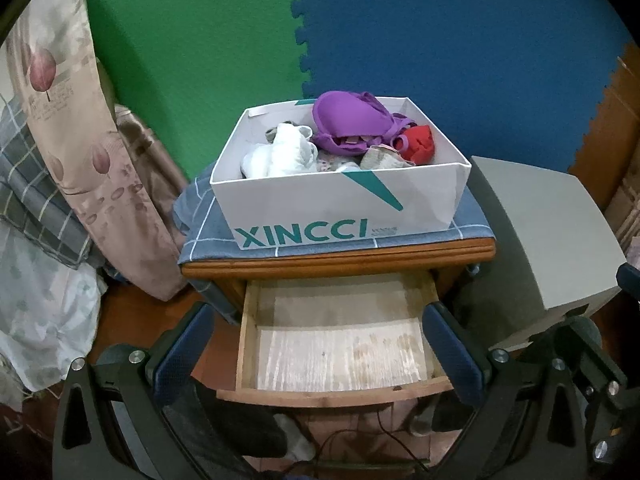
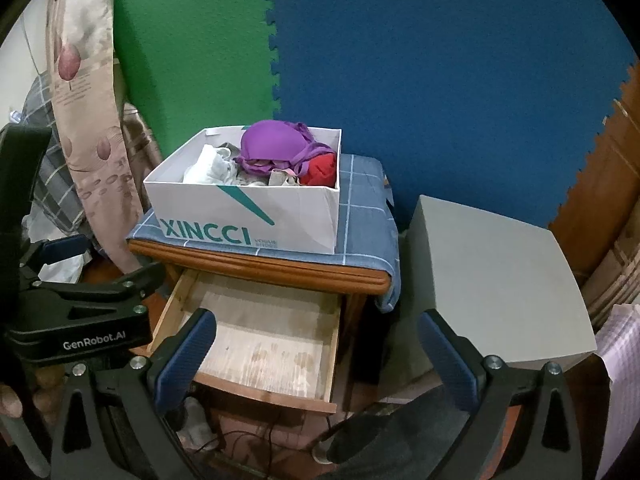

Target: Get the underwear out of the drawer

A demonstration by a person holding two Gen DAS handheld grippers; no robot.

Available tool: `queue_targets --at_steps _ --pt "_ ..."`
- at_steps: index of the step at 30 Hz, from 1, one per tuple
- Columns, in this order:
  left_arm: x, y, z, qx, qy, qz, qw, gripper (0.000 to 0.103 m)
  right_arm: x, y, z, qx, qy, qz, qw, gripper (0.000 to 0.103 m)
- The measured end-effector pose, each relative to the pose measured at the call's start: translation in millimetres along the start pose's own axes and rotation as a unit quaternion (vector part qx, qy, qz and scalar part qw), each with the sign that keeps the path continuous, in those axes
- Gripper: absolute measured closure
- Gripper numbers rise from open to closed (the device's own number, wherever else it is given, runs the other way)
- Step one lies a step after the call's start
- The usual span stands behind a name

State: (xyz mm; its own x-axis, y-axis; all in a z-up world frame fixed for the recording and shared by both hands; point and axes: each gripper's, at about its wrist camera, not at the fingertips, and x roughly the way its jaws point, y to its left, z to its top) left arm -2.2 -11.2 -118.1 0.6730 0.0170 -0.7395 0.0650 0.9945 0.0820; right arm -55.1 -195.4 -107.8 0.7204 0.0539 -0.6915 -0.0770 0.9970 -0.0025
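1. Green and blue foam mats (image 1: 440,40) cover the wall behind a wooden nightstand (image 1: 340,260), whose top is draped with a blue checked cloth (image 1: 208,232).
2. A white box (image 1: 340,204) printed XINCCI stands on that cloth, and the underwear (image 1: 352,124) lies piled inside it: a purple bra on top, white pieces to the left, a red piece at the right.
3. The drawer (image 1: 336,348) below the top is pulled out, its pale lined bottom bare.
4. The left gripper (image 1: 320,344) hovers in front of the drawer with its blue-padded fingers spread wide, holding nothing.
5. The right gripper (image 2: 316,356) hangs to the drawer's right, its fingers likewise wide apart and empty; its left finger overlaps the drawer's front corner in its own view.
6. A grey cabinet (image 2: 492,276) stands just beside the nightstand on the right.
7. A floral curtain (image 1: 80,140) hangs at the left, with checked bedding (image 1: 36,184) behind it.
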Motion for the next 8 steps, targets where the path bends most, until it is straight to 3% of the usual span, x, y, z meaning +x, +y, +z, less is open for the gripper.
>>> queue_targets --at_steps 8 --pt "-1.5 -5.2 -1.8 -0.002 0.004 -0.002 1.0 0.0 -5.2 -5.5 -2.3 0.008 -0.005 0.003 1.0 0.0"
